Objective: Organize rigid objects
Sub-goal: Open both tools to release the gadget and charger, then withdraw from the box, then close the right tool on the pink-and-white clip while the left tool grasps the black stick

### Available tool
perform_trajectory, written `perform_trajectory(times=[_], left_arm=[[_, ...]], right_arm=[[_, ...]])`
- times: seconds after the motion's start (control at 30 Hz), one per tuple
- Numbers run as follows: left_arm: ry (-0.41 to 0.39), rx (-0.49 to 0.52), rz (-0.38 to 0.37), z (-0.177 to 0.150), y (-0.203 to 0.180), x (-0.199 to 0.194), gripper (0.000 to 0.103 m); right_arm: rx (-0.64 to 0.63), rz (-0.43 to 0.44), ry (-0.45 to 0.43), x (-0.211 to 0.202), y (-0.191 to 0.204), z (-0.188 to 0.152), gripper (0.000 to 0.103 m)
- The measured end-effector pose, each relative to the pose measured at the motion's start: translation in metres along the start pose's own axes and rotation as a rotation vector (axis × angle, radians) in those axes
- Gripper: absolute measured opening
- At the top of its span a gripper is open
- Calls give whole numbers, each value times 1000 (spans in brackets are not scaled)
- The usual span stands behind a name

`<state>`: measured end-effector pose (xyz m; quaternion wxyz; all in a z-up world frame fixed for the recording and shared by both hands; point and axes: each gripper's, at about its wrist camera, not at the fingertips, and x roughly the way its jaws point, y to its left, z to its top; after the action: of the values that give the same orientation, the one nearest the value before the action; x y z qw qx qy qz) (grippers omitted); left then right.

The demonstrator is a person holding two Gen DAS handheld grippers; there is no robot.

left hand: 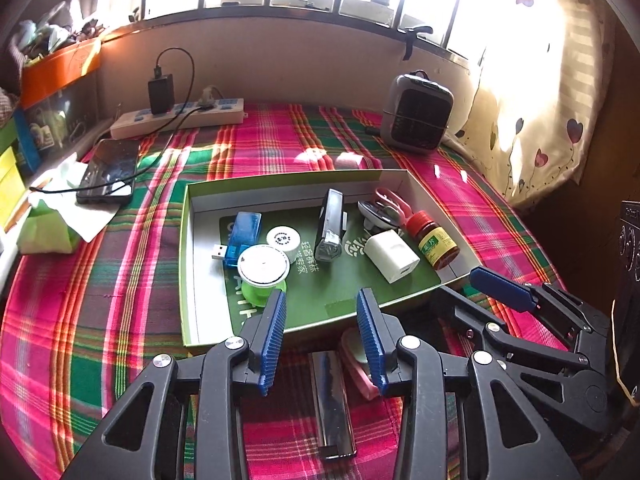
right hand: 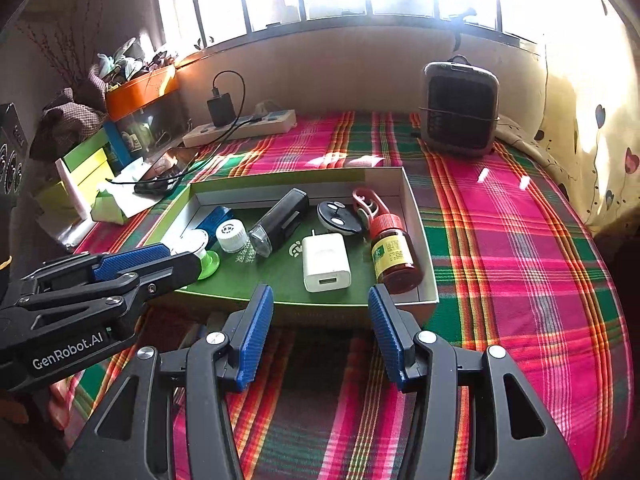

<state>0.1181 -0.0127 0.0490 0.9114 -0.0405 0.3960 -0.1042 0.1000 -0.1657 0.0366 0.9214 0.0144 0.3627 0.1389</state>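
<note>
A shallow green box (left hand: 185,264) on the plaid cloth holds a blue USB stick (left hand: 244,238), a white-capped vial (left hand: 284,240), a green-and-white round piece (left hand: 262,276), a black torch (left hand: 330,228), a white charger (left hand: 392,256), a red-capped bottle (left hand: 436,242), a key fob (left hand: 378,212) and a pink tool (left hand: 394,200). My left gripper (left hand: 321,300) hangs open over the box's near edge. Below it on the cloth lie a dark lighter (left hand: 332,400) and a pink object (left hand: 358,364), neither touched. My right gripper (right hand: 320,296) is open and empty before the box (right hand: 424,224).
A phone (left hand: 110,172) on a cable, a power strip (left hand: 180,118) and a tissue pack (left hand: 52,224) lie at the back left. A small grey heater (left hand: 416,114) stands at the back right. Stacked boxes line the left wall; a curtain hangs on the right.
</note>
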Motion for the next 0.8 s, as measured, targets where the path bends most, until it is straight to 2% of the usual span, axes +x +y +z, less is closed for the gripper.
perform_trajectory(times=[0.27, 0.5, 0.8], left_arm=[[2, -60, -3, -24, 18, -13, 36], [29, -124, 6, -42, 42, -16, 36], [43, -140, -7, -52, 51, -16, 36]], right_arm=[[-9, -1, -12, -17, 4, -11, 51], [-35, 55, 33, -10, 17, -19, 51], [-90, 108, 108, 12, 42, -24, 51]])
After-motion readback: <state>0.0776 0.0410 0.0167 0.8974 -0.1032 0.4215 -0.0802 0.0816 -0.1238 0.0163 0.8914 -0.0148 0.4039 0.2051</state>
